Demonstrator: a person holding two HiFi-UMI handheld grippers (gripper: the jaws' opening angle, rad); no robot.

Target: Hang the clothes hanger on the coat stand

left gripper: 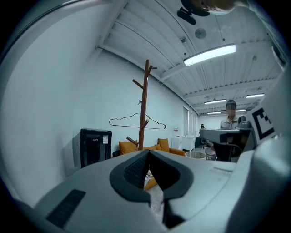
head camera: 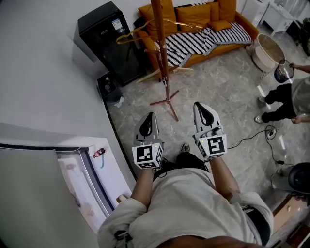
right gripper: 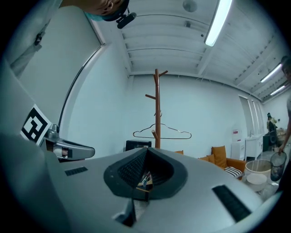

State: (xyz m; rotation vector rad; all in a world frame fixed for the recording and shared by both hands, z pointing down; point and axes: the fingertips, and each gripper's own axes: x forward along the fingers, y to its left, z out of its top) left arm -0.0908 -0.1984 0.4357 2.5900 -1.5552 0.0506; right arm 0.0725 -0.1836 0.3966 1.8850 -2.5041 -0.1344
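My left gripper (head camera: 150,116) and right gripper (head camera: 200,105) sit side by side at lower ctr of the head view. Both point up-frame toward the brown wooden coat stand (head camera: 162,58). Left fingers are pressed together, tips meeting, nothing btw them. Right fingers are likewise closed tight and hold nothing. A tiny speck of colour shows thru the slit low btw the pads in the right gripper view; can't tell what it is.

The thin wire clothes hanger (right gripper: 173,138) hangs on the coat stand, hook in at the pole, bottom bar roughly level, well apart from both grippers. In the head view it's at upper ctr, gold-ish, sticking out mostly left of the pole toward the black boxy cabinet (head camera: 109,38) at upper left. In both gripper views it sits mid frame, above my fingertips and approx halfway up the pole.

The stand's legs rest on the grey marbled floor (head camera: 218,82), just below the orange sofa (head camera: 193,14) along the top of the frame. A black-and-white striped blanket (head camera: 203,41) is draped over the sofa. A round beige tub (head camera: 266,51) stands at upper right. A person in dark trousers (head camera: 286,94) is at the right edge, only partly in frame. A white wall (head camera: 43,72) fills the left side.
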